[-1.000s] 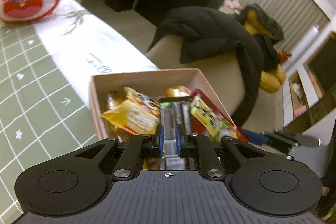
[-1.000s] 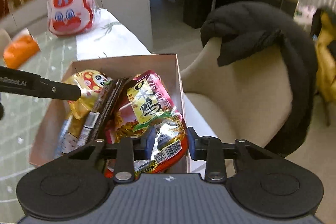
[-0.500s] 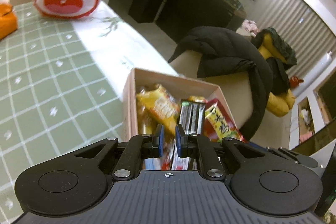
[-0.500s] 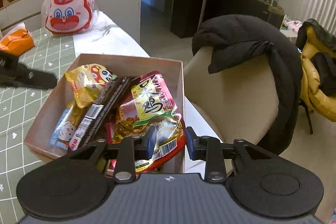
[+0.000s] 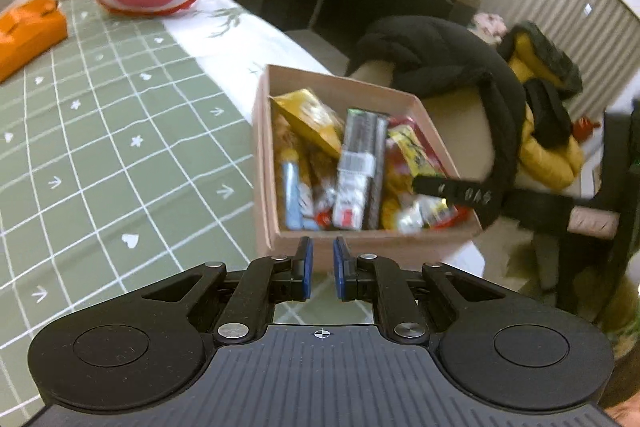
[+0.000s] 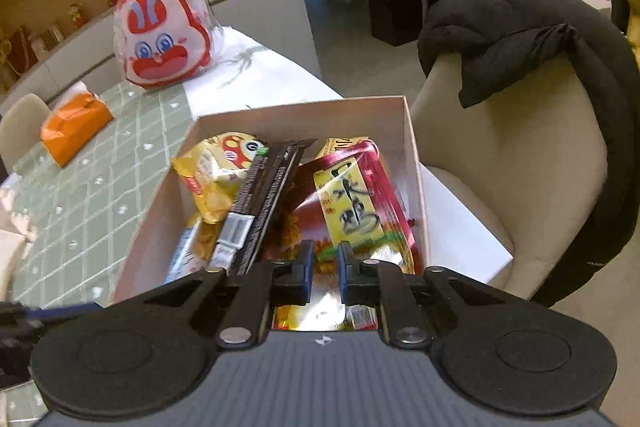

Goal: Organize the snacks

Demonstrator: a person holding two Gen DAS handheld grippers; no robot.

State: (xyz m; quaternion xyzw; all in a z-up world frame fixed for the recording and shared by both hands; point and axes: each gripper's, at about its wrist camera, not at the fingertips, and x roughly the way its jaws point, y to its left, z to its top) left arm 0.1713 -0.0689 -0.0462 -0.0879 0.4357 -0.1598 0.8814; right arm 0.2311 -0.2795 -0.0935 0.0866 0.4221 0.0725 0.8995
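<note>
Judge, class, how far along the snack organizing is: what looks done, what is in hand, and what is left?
Done: several snacks already lie in the cardboard box, among them the yellow packet, dark bar pack and red pouch. In hand: nothing; the left gripper hangs empty outside the box, and the right gripper sits over the red pouch with a gap between its fingers. Left: no loose snacks show, perhaps only tidying.
</note>
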